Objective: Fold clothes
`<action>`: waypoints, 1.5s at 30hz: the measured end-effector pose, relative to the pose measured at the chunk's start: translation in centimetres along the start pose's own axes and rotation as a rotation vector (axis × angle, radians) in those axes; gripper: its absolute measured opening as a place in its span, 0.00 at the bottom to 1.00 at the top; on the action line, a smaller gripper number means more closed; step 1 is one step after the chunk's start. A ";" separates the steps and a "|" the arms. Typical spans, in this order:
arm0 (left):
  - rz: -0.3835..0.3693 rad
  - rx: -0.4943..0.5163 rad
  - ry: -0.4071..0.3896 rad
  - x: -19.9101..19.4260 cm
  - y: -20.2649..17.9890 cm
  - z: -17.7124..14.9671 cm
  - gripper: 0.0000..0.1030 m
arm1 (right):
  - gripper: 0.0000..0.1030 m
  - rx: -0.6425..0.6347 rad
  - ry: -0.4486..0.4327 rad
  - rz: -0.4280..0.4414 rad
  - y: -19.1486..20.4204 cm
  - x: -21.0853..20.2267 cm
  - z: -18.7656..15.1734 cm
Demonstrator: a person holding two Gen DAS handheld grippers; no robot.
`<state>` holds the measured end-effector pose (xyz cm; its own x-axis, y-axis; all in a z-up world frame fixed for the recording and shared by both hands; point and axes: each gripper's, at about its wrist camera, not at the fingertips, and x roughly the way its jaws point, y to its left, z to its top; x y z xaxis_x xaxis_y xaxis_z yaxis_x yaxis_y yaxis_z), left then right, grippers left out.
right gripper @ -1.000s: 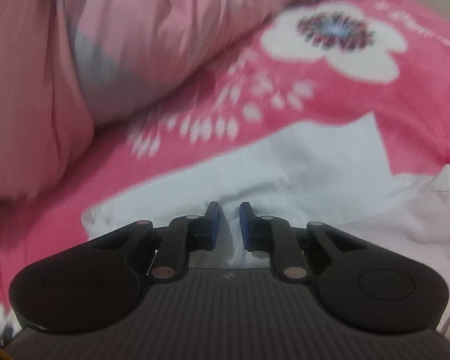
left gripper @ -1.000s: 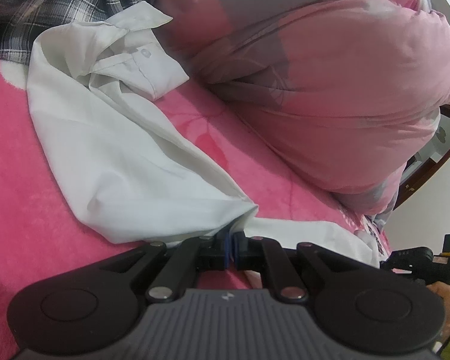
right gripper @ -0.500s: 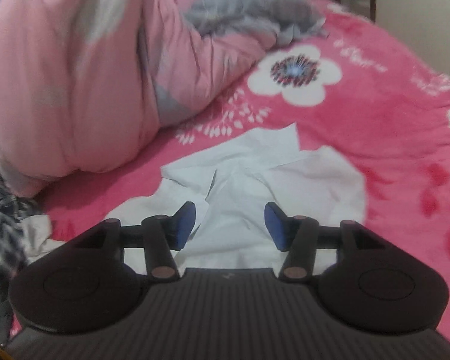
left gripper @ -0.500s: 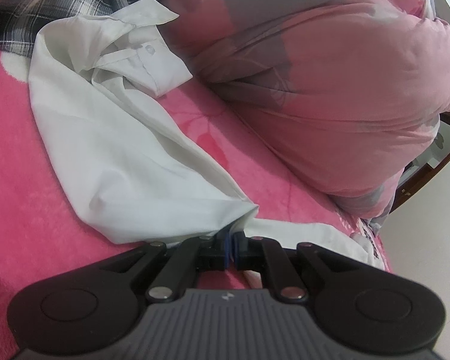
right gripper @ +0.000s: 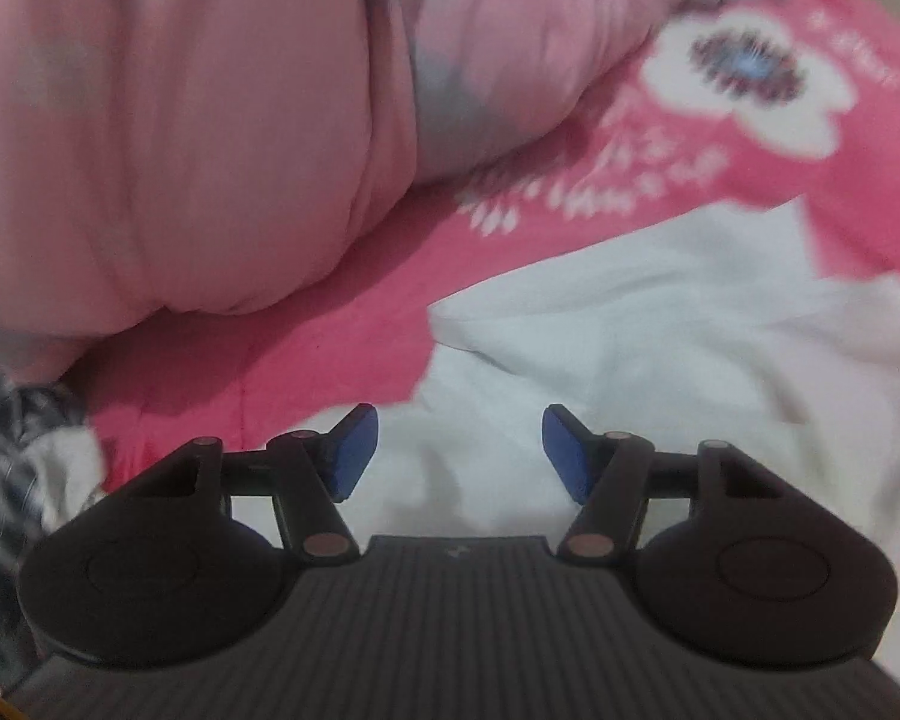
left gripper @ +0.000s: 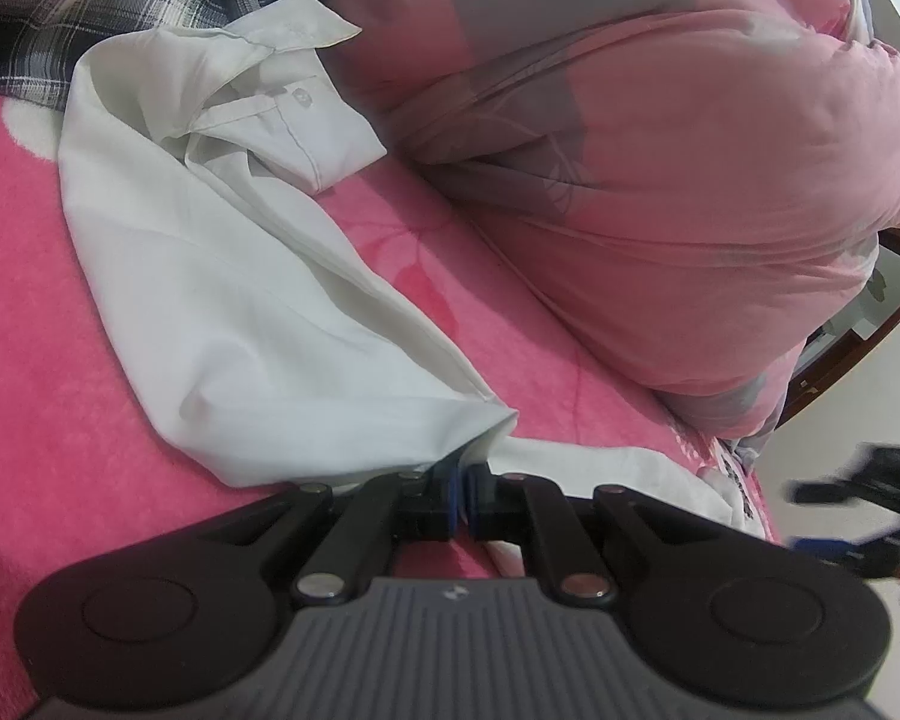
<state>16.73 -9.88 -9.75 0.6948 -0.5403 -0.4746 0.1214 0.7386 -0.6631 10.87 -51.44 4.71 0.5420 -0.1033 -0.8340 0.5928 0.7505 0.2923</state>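
Your left claw [left gripper: 463, 489] is clamping the white shirt [left gripper: 222, 300] hem; your right claw [right gripper: 459, 450] is hovering spread apart over the shirt on the pink bed [left gripper: 24, 360].

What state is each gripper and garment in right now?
left hand-held gripper: shut on the white shirt's edge
right hand-held gripper: open, over the shirt
white shirt: rumpled, unfolded, cuff buttoned
plaid garment: crumpled, unfolded
pink duvet: bunched up
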 end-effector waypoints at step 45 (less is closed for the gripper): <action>-0.052 0.067 0.007 -0.9 -1.2 0.3 0.44 | 0.44 0.229 -0.222 0.287 -7.6 -17.2 -4.5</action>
<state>16.17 -10.18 -8.33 0.6815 -0.5813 -0.4445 0.2049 0.7347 -0.6467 -5.65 -52.46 14.71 0.8044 -0.0687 -0.5901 0.5029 0.6075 0.6148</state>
